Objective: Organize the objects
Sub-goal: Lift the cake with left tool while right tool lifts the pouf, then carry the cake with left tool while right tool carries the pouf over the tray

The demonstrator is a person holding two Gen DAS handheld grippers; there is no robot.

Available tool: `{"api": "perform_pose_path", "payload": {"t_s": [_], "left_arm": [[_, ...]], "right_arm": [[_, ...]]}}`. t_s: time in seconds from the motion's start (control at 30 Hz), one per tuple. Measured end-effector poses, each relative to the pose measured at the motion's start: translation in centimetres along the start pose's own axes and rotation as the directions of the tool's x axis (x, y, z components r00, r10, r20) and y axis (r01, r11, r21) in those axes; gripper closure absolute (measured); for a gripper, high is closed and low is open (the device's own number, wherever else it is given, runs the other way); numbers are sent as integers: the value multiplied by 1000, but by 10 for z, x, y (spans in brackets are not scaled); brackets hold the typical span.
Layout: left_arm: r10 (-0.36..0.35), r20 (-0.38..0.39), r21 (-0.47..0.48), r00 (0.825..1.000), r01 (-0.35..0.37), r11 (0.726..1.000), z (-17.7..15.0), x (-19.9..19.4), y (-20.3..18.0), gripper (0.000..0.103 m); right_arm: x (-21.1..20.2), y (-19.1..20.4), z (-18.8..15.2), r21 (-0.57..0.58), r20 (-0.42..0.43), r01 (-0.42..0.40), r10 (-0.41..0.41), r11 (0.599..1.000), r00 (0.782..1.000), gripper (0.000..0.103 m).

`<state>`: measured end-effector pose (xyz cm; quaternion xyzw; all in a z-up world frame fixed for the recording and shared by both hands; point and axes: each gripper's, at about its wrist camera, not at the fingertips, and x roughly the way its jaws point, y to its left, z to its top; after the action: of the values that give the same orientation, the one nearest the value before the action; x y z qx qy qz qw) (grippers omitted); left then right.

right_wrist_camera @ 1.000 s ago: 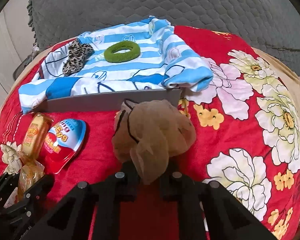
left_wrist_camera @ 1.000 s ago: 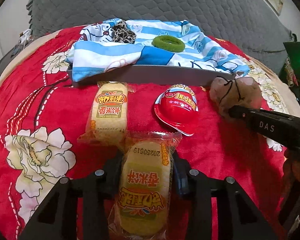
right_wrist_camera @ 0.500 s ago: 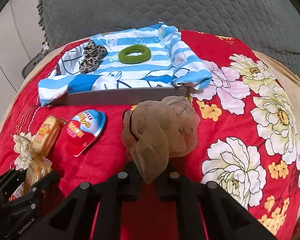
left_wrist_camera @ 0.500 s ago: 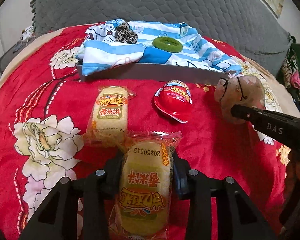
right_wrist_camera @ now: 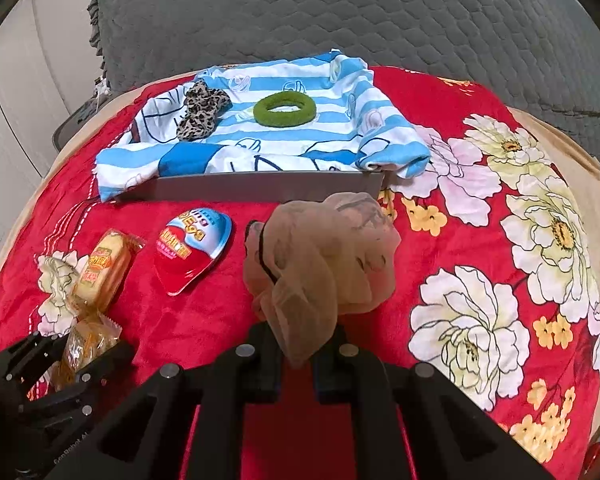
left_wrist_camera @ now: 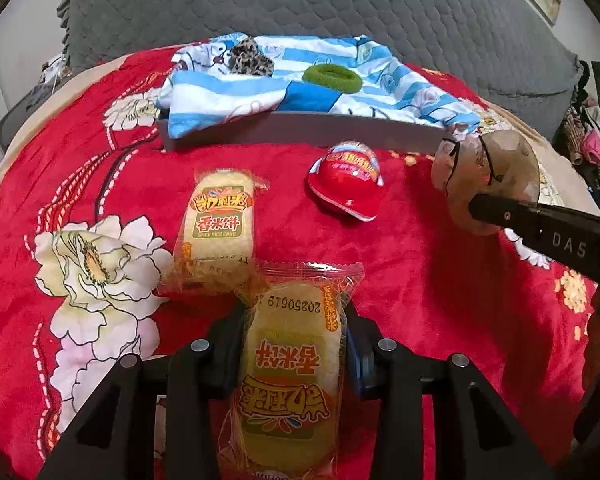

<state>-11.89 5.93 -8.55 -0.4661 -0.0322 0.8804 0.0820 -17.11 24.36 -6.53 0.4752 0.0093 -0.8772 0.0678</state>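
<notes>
The blanket (right_wrist_camera: 440, 112) is red with white and yellow flowers. The cloth (right_wrist_camera: 300, 136) at upper centre is blue-and-white striped; on it lie a leopard-print scrunchie (right_wrist_camera: 200, 110) and a green hair tie (right_wrist_camera: 285, 109). The 2 snack packs (left_wrist_camera: 218, 224) (left_wrist_camera: 290, 380) are yellow with orange lettering, the cup (left_wrist_camera: 348, 184) red, the pouch (right_wrist_camera: 324, 256) beige.

Both grippers have risen and drawn back from the grey tray (right_wrist_camera: 260, 186). Left gripper (left_wrist_camera: 294, 344) carries its yellow rice-cake packet (left_wrist_camera: 288, 376) away from the second packet (left_wrist_camera: 218, 228). Beige mesh scrunchie (right_wrist_camera: 320, 256) in right gripper (right_wrist_camera: 298, 354) now hangs clear of the red floral blanket (right_wrist_camera: 440, 92).
</notes>
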Motion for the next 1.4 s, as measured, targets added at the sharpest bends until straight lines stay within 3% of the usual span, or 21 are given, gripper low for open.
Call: {"api": "perform_pose_path", "payload": {"t_s": [0.7,1.4], "left_arm": [[3,108,16,994,-5,1000,23,-81,-16,61],[30,225,7,974,-32,999,32,-177,-25,61]], "right_arm": [[-85,21,-19,-50,106,-30,35,998,994,93],[-177,51,-28,-94,239,-20,43,995,970,93]]}}
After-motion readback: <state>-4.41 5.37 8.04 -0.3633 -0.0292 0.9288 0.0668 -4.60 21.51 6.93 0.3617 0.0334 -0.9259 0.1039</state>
